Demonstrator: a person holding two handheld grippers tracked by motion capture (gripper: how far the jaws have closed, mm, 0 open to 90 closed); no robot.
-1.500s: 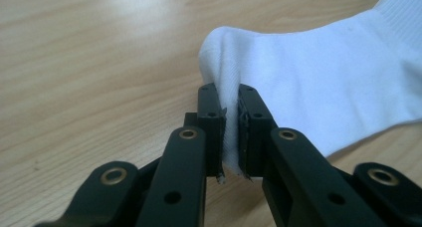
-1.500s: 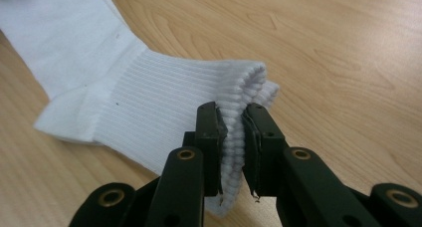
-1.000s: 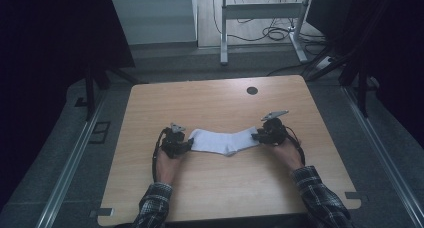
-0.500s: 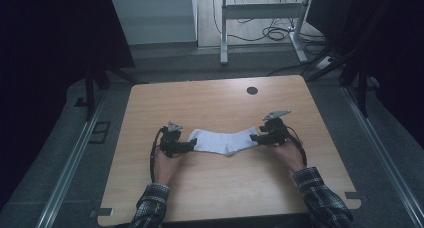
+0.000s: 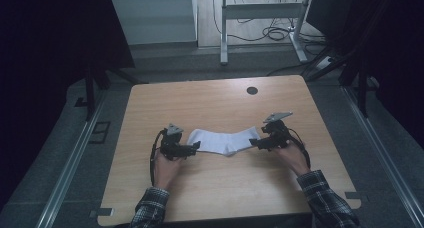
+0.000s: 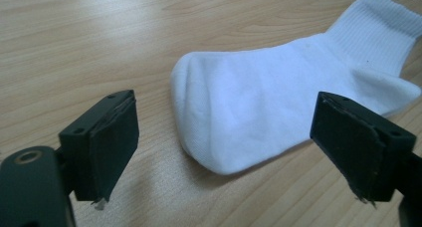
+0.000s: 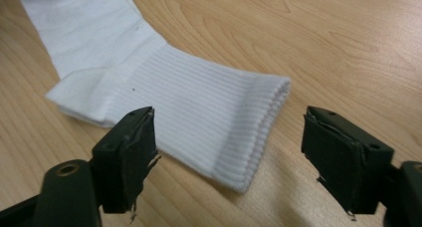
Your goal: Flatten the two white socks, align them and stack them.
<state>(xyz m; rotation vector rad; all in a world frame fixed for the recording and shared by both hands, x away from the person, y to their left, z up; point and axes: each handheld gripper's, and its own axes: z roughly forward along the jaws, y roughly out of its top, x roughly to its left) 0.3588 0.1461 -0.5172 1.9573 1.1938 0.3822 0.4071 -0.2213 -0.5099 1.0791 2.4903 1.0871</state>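
A white sock lies flat on the wooden table, stretched between both hands. Its rounded toe points at my left gripper, whose jaws have just been opening and now stand wide apart, off the fabric. In the left gripper view the toe lies between the two black pads without touching them. My right gripper is at the ribbed cuff; its jaws have just been opening too, and the cuff's edge rests on the table between its open pads.
A round dark hole sits in the tabletop at the back right. Bare wood surrounds the sock on all sides. Beyond the table's far edge are a metal desk frame and loose cables on the floor.
Both grippers have let go of the sock's ends and opened. The sock has settled flat on the table. The hands stayed where they were.
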